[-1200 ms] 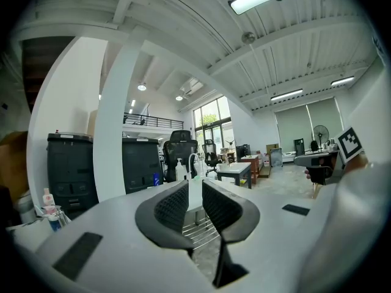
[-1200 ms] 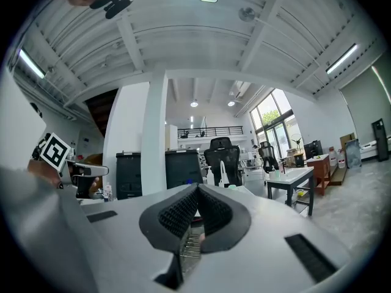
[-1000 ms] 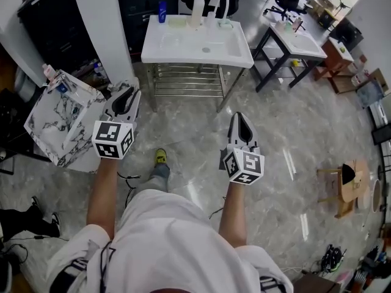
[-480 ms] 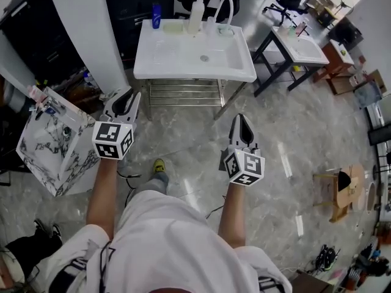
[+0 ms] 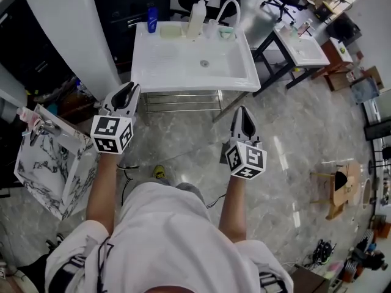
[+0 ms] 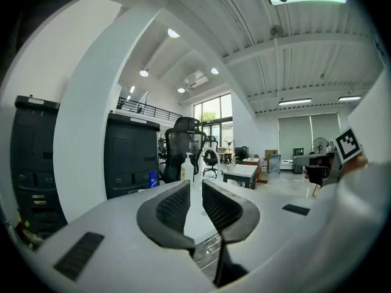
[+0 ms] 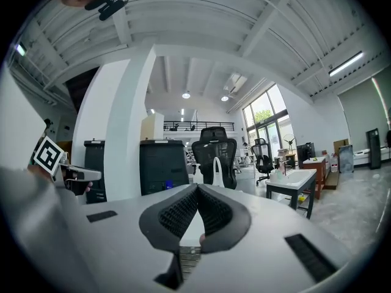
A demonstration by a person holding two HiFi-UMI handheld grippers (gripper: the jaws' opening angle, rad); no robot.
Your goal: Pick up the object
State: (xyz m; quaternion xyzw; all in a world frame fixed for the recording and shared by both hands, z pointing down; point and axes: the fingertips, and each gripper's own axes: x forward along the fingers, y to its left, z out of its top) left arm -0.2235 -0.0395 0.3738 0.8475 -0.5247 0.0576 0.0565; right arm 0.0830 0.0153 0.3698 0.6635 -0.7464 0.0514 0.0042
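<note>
Ahead, white sink table (image 5: 160, 63) on marble floor (image 5: 287, 124); right claw (image 5: 243, 111) closed.

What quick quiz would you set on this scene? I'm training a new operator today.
1. True or false: the right tongs are clamped on an object.
2. Where does the white sink stand? A) ahead of the person B) behind the person C) on a chair
3. Fill in: the pump bottle stands at the sink's ___ edge.
Key: 1 false, they are shut on nothing; 2 A; 3 far.
</note>
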